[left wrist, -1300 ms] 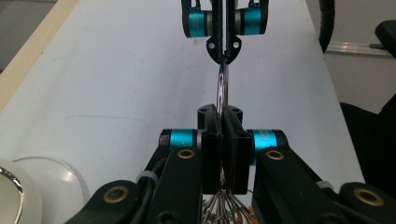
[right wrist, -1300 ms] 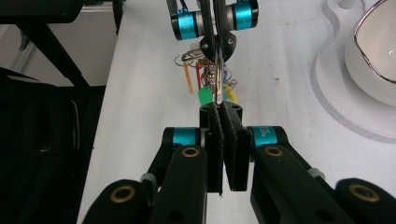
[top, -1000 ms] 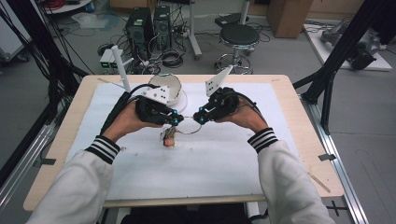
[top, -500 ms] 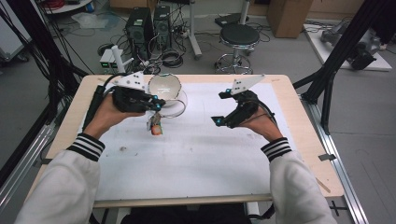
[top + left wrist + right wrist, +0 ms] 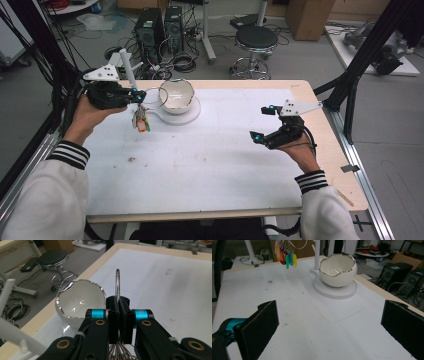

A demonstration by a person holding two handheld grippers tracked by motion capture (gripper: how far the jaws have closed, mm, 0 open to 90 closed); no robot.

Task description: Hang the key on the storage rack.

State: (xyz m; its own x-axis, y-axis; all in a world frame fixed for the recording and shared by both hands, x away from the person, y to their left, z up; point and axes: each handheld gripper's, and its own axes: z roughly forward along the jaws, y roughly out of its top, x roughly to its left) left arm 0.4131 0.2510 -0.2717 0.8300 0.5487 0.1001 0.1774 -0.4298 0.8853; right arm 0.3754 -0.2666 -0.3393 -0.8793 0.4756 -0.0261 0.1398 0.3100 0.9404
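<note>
Setting: lab room w/ grey floor; black stool [image 5: 256, 37] and PC towers [image 5: 160, 25] stand beyond the table [image 5: 330, 150], which carries a white mat.
Landmark: white egg-shaped bowl [image 5: 176, 95] w/ silver rim, on a flat white stand [image 5: 192, 114] w/ an upright post, at the far-left part of the mat.
Left gripper [image 5: 134, 95]: held above the mat, just left of the bowl; jaws pressed tight on the metal key ring [image 5: 117, 285], seen edge-on in the left gripper view.
Key ring: clamped in the left gripper's jaws, its loop reaching toward the bowl rim; hangs clear of the mat.
Key tags [image 5: 286, 256]: coloured bunch (yellow, red, green, blue) dangling below the ring, left of the bowl, above the mat; not touching it.
Right gripper [image 5: 263, 123]: well right of the bowl, near the mat's right edge, aimed back toward the bowl; jaws have just been opening, now spread wide w/ nothing between them.
Person: both hands on the grippers; sleeves w/ striped cuffs.
</note>
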